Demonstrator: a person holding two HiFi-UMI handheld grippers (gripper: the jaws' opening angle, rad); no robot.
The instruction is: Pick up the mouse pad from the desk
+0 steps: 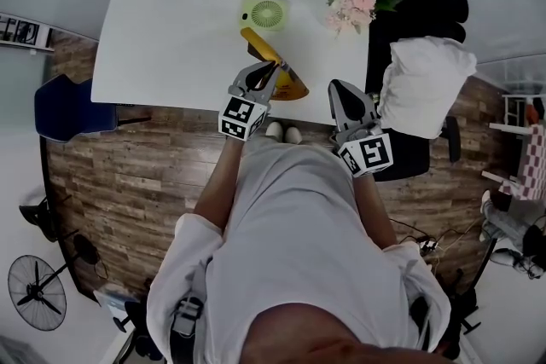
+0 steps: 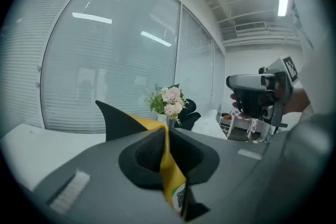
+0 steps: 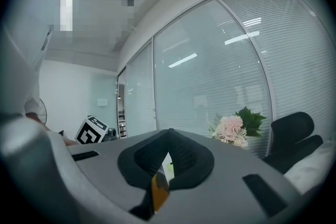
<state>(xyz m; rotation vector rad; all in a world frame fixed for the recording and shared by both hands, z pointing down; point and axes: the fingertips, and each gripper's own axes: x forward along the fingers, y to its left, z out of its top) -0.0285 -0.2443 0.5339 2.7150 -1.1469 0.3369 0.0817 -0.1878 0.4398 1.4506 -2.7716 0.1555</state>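
Mouse pad (image 1: 258,45), yellow on top and black beneath, sits at a slant over the white counter (image 1: 162,47), just in front of the green fan (image 1: 266,13), and appears clear of the surface. It tilts because the left gripper (image 1: 263,72) has it by only 1 edge, jaws clenched on the thin sheet, so the free end flexes. The right gripper (image 1: 341,94) is beside it at the counter's near edge, apart from the pad; its 2 jaws are pressed together on nothing, probably kept aside since 1 grip is enough for so light a thing. The head view hides the pinch under the gripper body. The left gripper view shows it plainly: the yellow edge is sandwiched between the pads and the black underside flares up behind. The right gripper view adds only a yellow sliver through the slit below its closed jaws, likely the pad beyond, and the flowers (image 3: 231,128) by the window.
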